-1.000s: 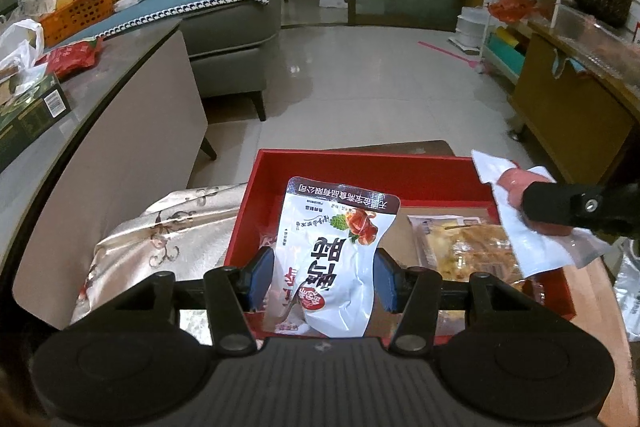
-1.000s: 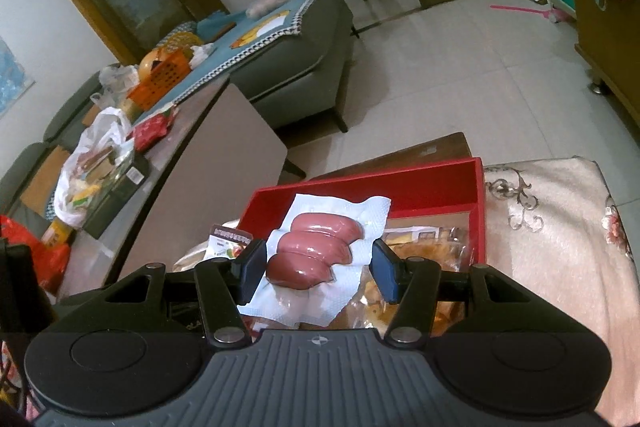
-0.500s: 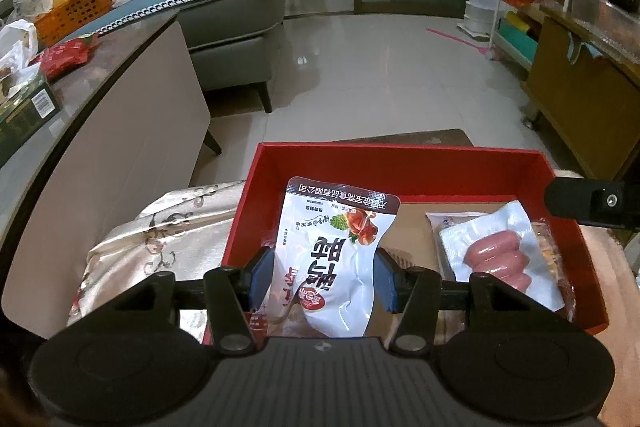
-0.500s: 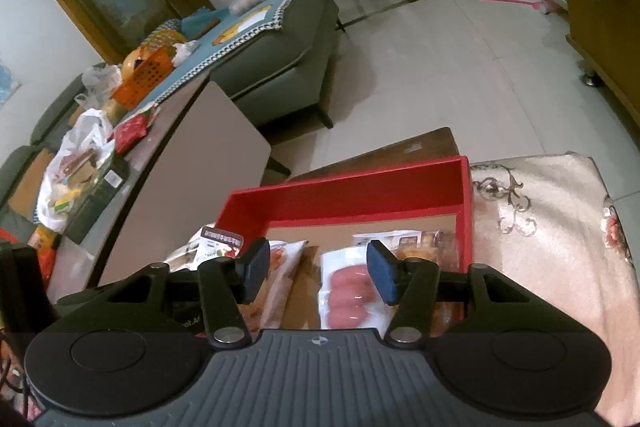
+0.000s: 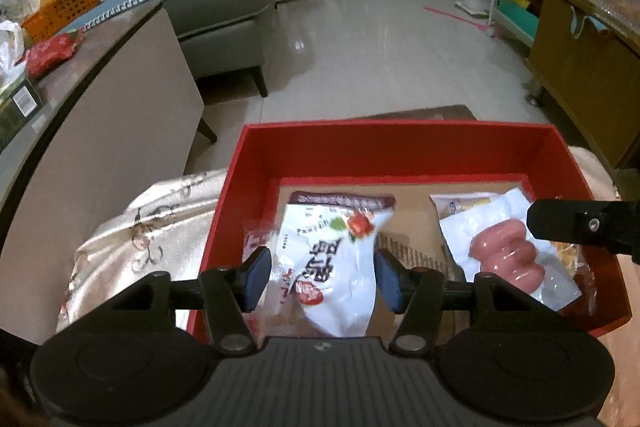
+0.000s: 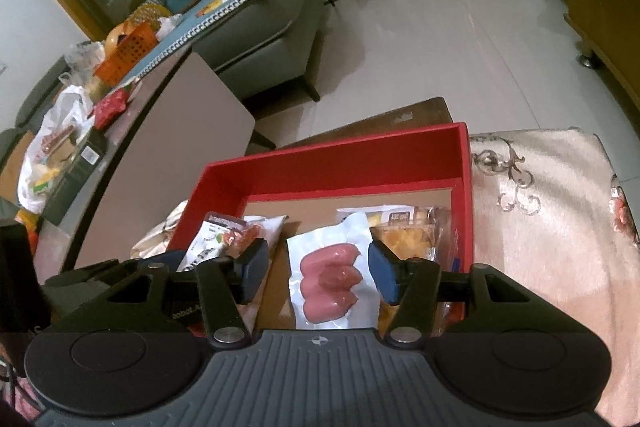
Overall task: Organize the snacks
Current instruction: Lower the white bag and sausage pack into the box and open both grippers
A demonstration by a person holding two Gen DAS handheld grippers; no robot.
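A red box (image 5: 400, 143) sits on a floral cloth. My left gripper (image 5: 323, 279) is open, with a white snack bag with red print (image 5: 332, 267) lying blurred between its fingers inside the box. A clear pack of pink sausages (image 5: 508, 259) lies in the box on the right, on top of a bag of yellow snacks (image 6: 404, 239). My right gripper (image 6: 318, 273) is open above the sausage pack (image 6: 332, 279) and not touching it. The red box (image 6: 340, 159) and the white bag (image 6: 224, 239) also show in the right wrist view.
A long counter (image 5: 100, 75) with bags and an orange basket (image 5: 60, 11) runs on the left. A grey sofa (image 5: 224, 15) stands behind. A wooden cabinet (image 5: 584, 75) is on the right. The floral cloth (image 6: 552, 211) covers the table.
The right gripper let go of the sausage pack, which now lies in the box. The left gripper opened and the white bag has dropped into the box.
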